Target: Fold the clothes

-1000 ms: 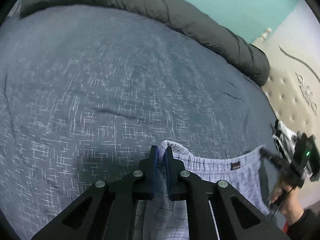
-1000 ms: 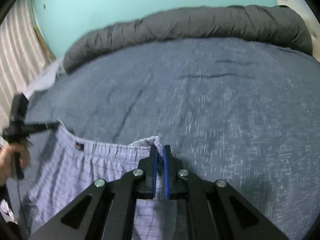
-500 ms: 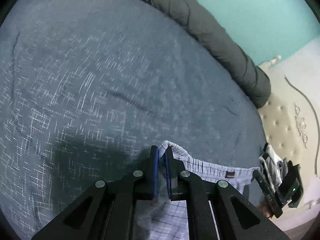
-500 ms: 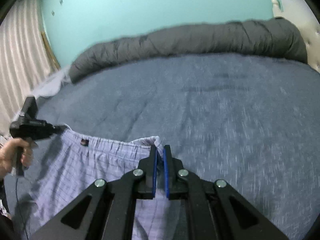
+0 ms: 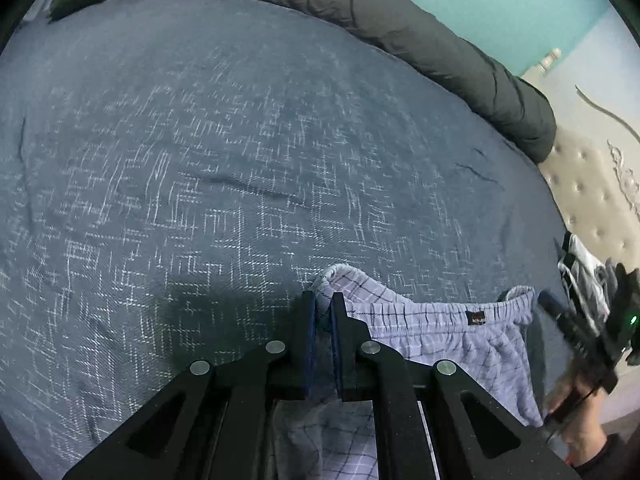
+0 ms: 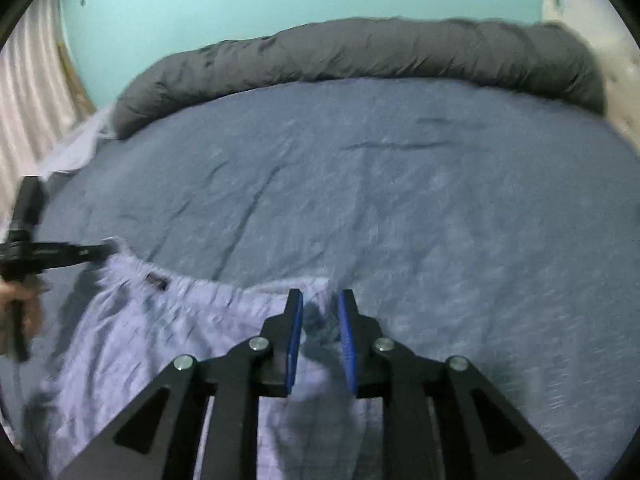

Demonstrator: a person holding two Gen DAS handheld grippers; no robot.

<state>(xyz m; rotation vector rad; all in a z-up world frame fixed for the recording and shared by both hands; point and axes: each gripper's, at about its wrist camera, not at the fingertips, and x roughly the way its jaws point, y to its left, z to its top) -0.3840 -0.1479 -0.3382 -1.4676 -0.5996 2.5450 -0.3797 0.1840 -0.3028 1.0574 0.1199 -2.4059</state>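
Light purple checked shorts (image 5: 440, 332) lie on the blue-grey bed sheet (image 5: 200, 160), waistband toward the far side. My left gripper (image 5: 324, 300) is shut on the left end of the waistband. In the right wrist view the same shorts (image 6: 160, 320) spread to the left, and the left gripper (image 6: 102, 251) grips their far corner. My right gripper (image 6: 320, 300) has its jaws opening. The waistband's right end lies loose between them and the blue pads do not press it. From the left wrist view the right gripper (image 5: 546, 298) sits just off that corner.
A rolled dark grey duvet (image 5: 400, 20) runs along the far edge of the bed (image 6: 360, 52). A tufted beige headboard (image 5: 592, 200) stands at the right, with a small heap of clothes (image 5: 580, 264) before it. A striped curtain (image 6: 32, 100) hangs at the left.
The right gripper's jaws have parted and let go of the waistband corner, which has dropped onto the sheet. The left gripper stays shut on its corner.
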